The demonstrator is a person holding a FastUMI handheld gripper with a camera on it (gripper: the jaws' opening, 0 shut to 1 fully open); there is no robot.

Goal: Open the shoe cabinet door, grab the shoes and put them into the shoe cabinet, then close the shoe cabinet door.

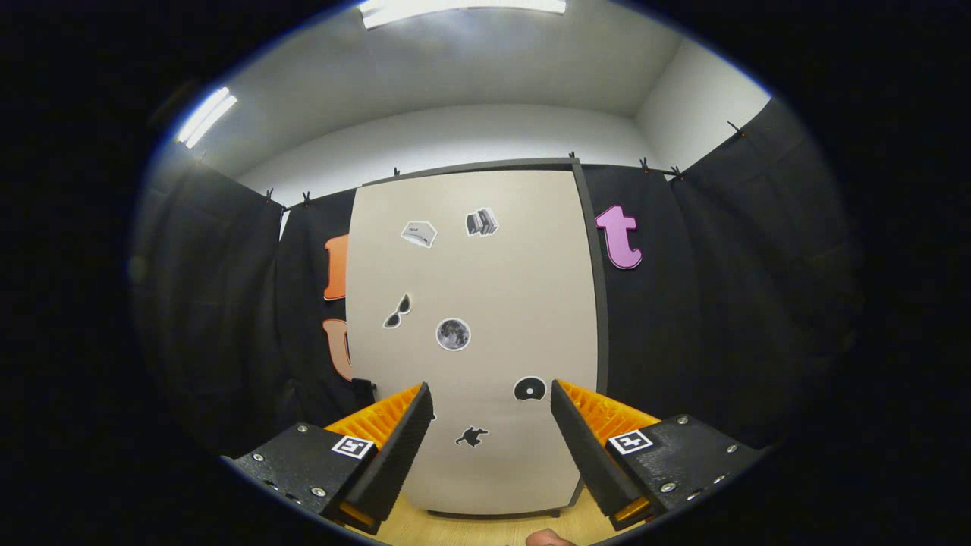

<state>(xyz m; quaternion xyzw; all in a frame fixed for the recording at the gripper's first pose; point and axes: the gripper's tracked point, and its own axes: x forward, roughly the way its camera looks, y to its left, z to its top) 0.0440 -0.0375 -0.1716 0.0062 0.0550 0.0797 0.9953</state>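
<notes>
One door (pixel 474 334) is seen, shut flush on the cabinet. The hand-held gripper (pixel 491 425) is held open and empty at 6 o'clock, squared to it; fits before opening or after closing.

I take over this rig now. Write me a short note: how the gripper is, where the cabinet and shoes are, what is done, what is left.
Gripper: open, fingers wide apart, holding nothing, pointed at the cabinet door.
Door: shut, upright just beyond the fingers, with small stickers on its front. The cabinet stands on a wood floor against the black booth wall.
Shoes: I cannot say where they are from this picture.
Done or left: a shut door and an empty gripper fit both a stage before the opening and the end, with the shoes inside. Find out where the shoes are before you move.
</notes>
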